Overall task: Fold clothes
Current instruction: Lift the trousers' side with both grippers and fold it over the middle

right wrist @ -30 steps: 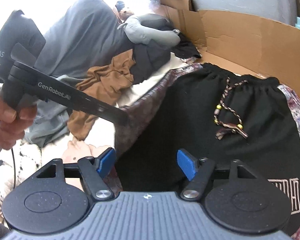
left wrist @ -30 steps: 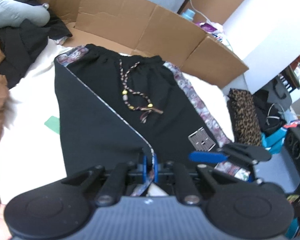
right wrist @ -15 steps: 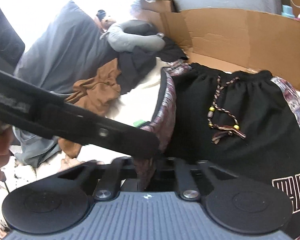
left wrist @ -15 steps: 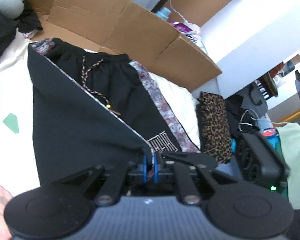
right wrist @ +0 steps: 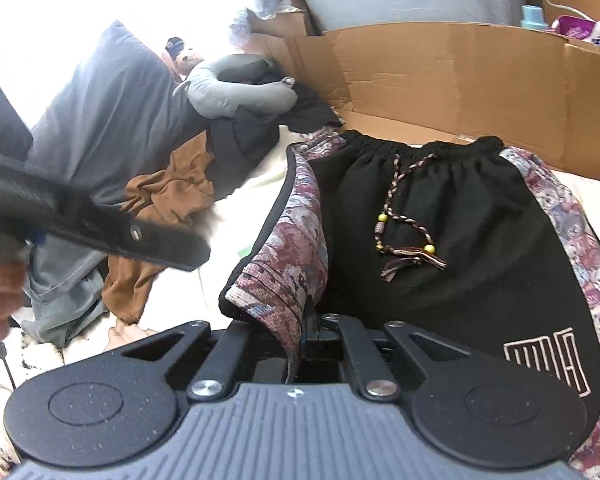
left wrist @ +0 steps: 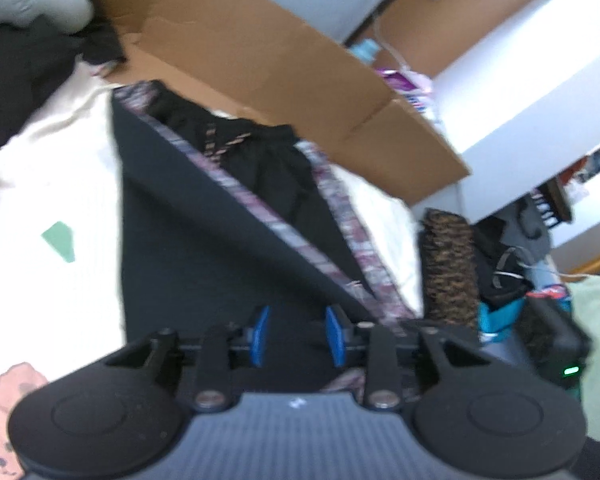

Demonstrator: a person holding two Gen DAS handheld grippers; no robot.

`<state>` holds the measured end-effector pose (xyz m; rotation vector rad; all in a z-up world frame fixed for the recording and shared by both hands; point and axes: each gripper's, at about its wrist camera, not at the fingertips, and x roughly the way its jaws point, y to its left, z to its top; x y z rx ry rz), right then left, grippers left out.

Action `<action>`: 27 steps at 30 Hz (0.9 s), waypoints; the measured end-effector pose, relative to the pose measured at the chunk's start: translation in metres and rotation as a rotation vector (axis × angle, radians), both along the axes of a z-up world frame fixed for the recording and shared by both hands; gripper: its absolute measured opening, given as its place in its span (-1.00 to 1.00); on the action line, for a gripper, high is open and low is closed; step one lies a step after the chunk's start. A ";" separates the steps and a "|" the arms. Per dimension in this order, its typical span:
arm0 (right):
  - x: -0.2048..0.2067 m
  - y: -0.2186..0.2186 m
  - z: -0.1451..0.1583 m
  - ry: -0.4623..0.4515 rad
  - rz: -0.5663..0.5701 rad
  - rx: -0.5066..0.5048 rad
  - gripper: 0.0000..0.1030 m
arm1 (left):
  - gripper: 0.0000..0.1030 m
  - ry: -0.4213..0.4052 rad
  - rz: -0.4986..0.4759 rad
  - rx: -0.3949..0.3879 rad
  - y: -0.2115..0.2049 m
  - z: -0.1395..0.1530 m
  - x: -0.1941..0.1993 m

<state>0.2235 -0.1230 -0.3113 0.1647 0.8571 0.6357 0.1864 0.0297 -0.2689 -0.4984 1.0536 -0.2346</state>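
my right gripper (right wrist: 306, 334) is clamped on the folded-over edge of the black shorts (right wrist: 452, 240). my left gripper (left wrist: 296, 336) is opening above the black cloth, pinching nothing. the shorts lie on the white bed (left wrist: 40, 184), beside the brown cardboard box (right wrist: 480, 92).

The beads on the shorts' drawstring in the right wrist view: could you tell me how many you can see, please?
4 beads: a yellow one directly above a grey barrel one, a small yellow one below, and a yellow one by the tassel. Others may be hidden.
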 end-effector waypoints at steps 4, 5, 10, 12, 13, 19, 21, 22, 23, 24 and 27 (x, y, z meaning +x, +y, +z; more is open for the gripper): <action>-0.004 -0.014 0.003 0.003 -0.022 0.003 -0.97 | -0.36 0.067 0.011 0.041 0.009 -0.023 -0.004; -0.004 -0.017 0.003 0.004 -0.028 0.003 -0.97 | -0.36 0.088 0.013 0.046 0.011 -0.028 -0.006; -0.007 -0.037 0.004 0.015 -0.074 -0.001 -0.97 | -0.24 0.143 0.021 0.118 0.018 -0.051 -0.012; -0.008 -0.050 0.003 0.023 -0.110 0.001 -0.98 | -0.19 0.169 0.022 0.134 0.019 -0.063 -0.012; -0.009 -0.056 0.002 0.027 -0.129 0.002 -0.98 | -0.18 0.183 0.023 0.141 0.020 -0.068 -0.012; -0.018 -0.103 -0.010 0.075 -0.273 0.004 -0.98 | -0.13 0.268 -0.013 0.149 0.013 -0.100 -0.005; -0.022 -0.119 -0.014 0.095 -0.326 0.010 -0.98 | -0.10 0.289 -0.034 0.144 0.008 -0.107 -0.003; -0.025 -0.128 -0.018 0.105 -0.351 0.015 -0.98 | -0.07 0.295 -0.044 0.141 0.005 -0.110 -0.002; -0.028 -0.137 -0.021 0.116 -0.376 0.020 -0.98 | -0.06 0.302 -0.053 0.139 0.002 -0.112 -0.001; -0.030 -0.146 -0.025 0.127 -0.399 0.024 -0.98 | -0.02 0.300 -0.063 0.133 0.000 -0.113 0.000; -0.035 -0.165 -0.039 0.158 -0.441 0.031 -0.98 | 0.04 0.302 -0.083 0.116 -0.003 -0.119 0.001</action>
